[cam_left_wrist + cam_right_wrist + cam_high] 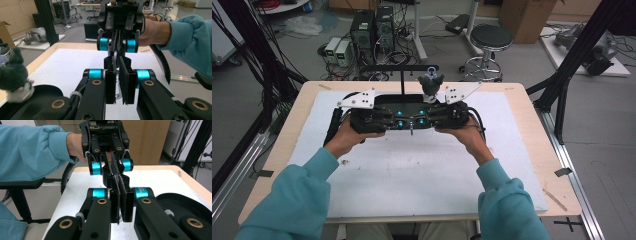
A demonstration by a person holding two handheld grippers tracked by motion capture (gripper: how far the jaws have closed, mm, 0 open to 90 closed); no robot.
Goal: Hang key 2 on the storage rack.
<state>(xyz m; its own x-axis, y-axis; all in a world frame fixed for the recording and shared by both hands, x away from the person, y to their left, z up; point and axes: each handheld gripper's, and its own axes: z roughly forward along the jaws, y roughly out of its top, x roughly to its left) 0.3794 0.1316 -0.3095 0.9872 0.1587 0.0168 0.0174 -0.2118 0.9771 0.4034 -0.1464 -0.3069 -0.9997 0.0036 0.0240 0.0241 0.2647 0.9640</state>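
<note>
**Two hand-held grippers meet tip to tip above the worktop**

In the high view the left hand-held gripper (384, 119) and the right hand-held gripper (439, 118) are held level and point at each other, their tips meeting near the centre of the white mat (412, 170) that covers the wooden worktop (532, 120). A thin small item (411, 129) hangs down at the meeting point; what it is cannot be told.

In the left gripper view the left pair of jaws stands nearly together, a narrow slit left between the pads (124, 82). In the right gripper view the right pair is pressed together, pad against pad (115, 205).

A dark plush toy (431, 84) sits on the mat at about 12 o'clock from the tips, just behind the right gripper's grey plate (457, 93). The person's teal sleeves (302, 200) enter from 6 o'clock.
</note>
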